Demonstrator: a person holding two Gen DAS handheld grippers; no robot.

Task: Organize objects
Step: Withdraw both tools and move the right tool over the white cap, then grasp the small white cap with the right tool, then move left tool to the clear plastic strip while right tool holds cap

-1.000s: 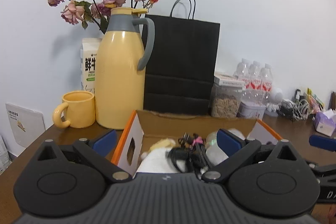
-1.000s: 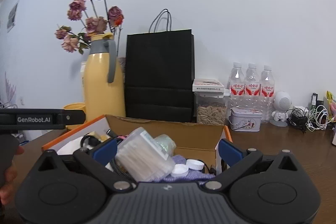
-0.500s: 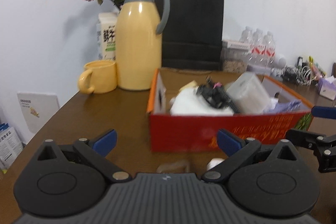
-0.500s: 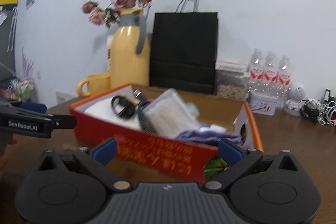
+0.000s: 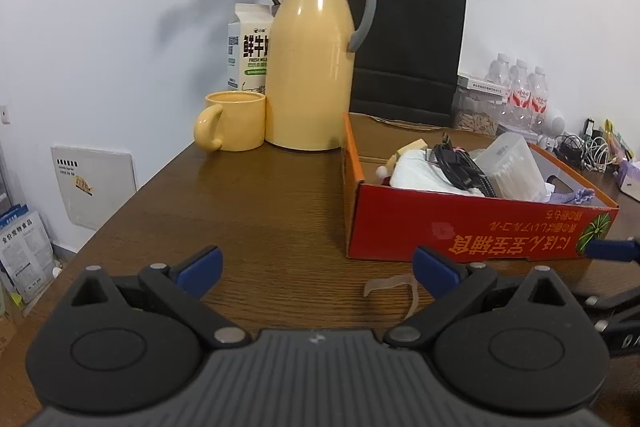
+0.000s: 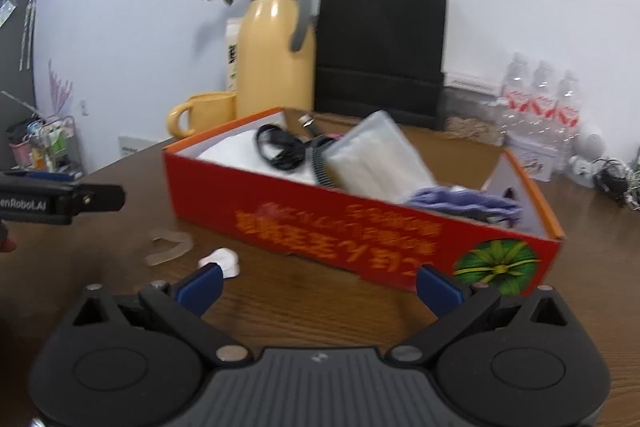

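both tongs (image 5: 316,267) (image 6: 318,285) agape, level, empty

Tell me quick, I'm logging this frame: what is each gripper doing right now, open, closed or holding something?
Left gripper: open, holding nothing, over the wooden table.
Right gripper: open, holding nothing, facing the red cardboard box.

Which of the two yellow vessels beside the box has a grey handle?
The tall yellow thermos jug, standing against the black paper bag; the short yellow mug left of it has a yellow handle.
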